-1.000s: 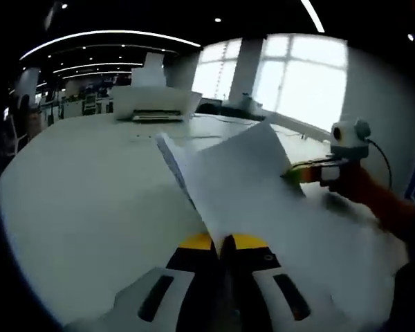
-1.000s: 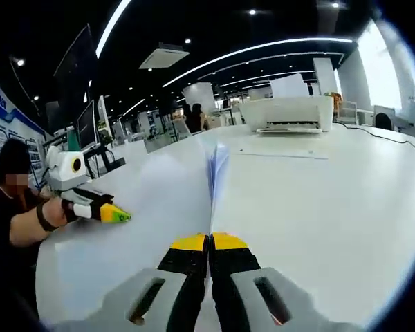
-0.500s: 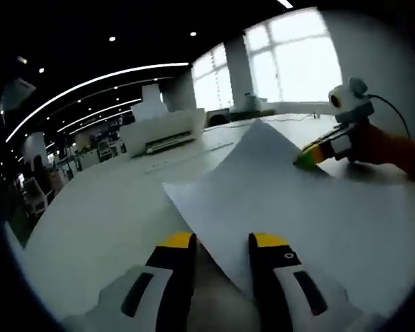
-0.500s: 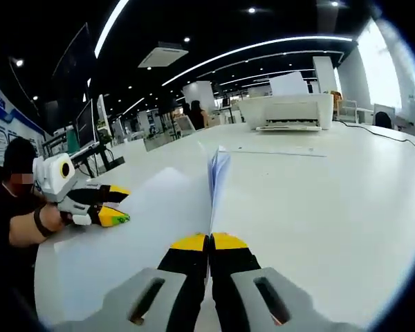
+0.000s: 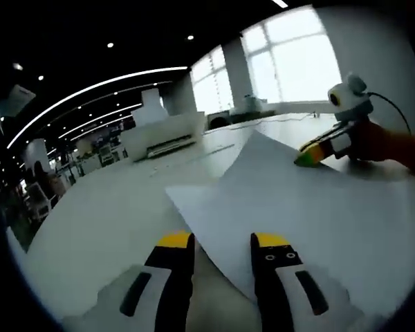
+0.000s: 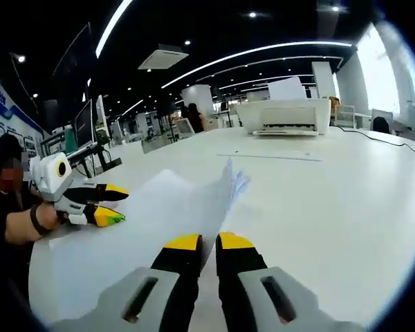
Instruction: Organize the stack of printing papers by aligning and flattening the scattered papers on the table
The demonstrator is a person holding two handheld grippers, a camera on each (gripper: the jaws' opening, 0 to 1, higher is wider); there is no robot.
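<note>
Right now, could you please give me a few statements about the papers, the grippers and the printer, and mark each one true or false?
1. The left gripper is open. True.
2. The papers lie on the white table. True.
3. The printer stands right beside the papers. False: it sits at the table's far end.
4. The papers are black. False: they are white.
5. The right gripper has its fingers wide apart. False: only a narrow gap shows, at the papers' edge.

A white printer (image 6: 285, 115) sits far back on the table (image 6: 346, 187).
</note>
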